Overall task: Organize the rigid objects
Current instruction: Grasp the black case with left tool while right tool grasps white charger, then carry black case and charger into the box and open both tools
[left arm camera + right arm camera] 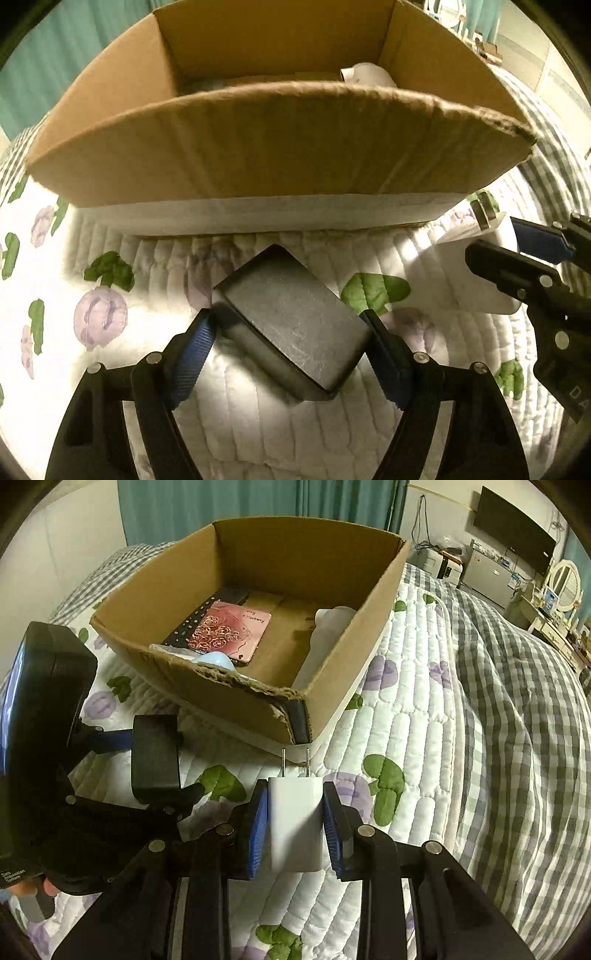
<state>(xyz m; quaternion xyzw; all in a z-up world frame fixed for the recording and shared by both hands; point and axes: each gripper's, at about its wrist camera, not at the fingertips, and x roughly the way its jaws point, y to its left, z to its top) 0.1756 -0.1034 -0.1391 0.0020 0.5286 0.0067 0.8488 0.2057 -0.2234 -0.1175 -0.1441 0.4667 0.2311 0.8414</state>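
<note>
My left gripper point(290, 325) is shut on a dark grey rectangular box point(291, 321), held skewed just above the quilt in front of the cardboard box point(280, 147). My right gripper point(295, 812) is shut on a white plug adapter point(295, 823) with its two prongs pointing toward the near corner of the cardboard box point(332, 686). The adapter also shows in the left wrist view point(469, 266) at the right, with the right gripper's fingers point(535, 240) around it. The left gripper with its dark box point(155, 753) shows at the left of the right wrist view.
The cardboard box holds a pink rose-printed case point(231, 631), a black keyboard-like item point(199, 618), a pale blue object point(214, 661) and a white object point(325, 635). A flowered white quilt point(406, 738) and checked blanket point(517, 701) cover the bed. Furniture stands at the far right.
</note>
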